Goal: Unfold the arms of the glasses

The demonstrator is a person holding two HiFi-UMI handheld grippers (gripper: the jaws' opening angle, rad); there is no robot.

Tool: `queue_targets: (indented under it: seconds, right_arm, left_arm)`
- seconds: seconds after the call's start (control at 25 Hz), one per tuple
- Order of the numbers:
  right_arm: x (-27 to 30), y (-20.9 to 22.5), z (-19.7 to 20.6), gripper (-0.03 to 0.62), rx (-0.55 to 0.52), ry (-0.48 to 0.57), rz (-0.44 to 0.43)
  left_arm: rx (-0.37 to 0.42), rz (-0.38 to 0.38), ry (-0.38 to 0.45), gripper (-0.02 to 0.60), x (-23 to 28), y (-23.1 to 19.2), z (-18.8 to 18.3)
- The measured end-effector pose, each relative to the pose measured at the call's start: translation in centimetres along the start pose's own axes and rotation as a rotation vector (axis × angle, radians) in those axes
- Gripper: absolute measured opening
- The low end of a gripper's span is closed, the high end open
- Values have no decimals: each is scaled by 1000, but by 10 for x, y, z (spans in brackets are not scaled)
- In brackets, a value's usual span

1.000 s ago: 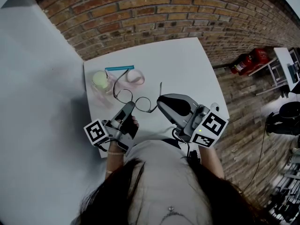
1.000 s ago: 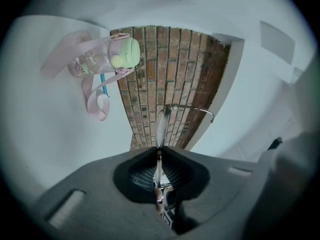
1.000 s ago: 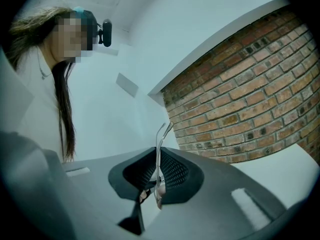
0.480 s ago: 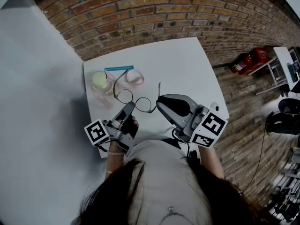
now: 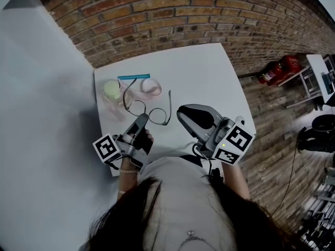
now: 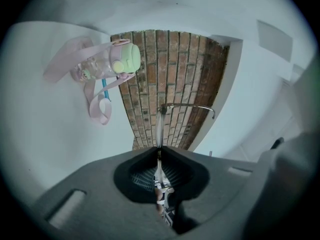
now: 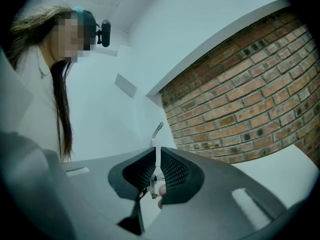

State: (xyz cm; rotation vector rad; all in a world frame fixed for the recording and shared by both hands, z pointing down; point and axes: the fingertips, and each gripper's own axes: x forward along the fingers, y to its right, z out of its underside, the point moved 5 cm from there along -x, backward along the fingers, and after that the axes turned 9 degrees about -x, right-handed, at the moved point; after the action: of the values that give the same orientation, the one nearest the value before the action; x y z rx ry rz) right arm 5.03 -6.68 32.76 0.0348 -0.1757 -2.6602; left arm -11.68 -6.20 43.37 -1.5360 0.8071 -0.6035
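Left claw is clamping the glasses, their near arm standing just left of the closed right claw.

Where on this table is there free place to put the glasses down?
Free: the wide white stretch of the table between the brick wall and the right gripper. Crowded: the far left corner, with bottle, strap and glasses.

The table is white, the wall red-brown brick, the bottle pink and green, the glasses dark
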Motion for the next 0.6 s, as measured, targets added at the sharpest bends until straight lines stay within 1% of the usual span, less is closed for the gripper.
queue_targets:
  seconds: [0.24, 0.32, 0.4, 0.6]
  right_arm:
    - [-1, 10, 13, 34, -28, -52, 51]
    - [-2, 15, 21, 29, -28, -81, 84]
    - [-4, 21, 27, 11, -23, -107, 116]
    - [-9, 29, 40, 8, -12, -146, 150]
  left_arm:
    - [-15, 9, 3, 21, -1, 0, 2]
    - [-19, 15, 2, 21, 0, -1, 3]
    - [-19, 19, 0, 21, 1, 1, 5]
    - [-20, 24, -10, 21, 2, 4, 9]
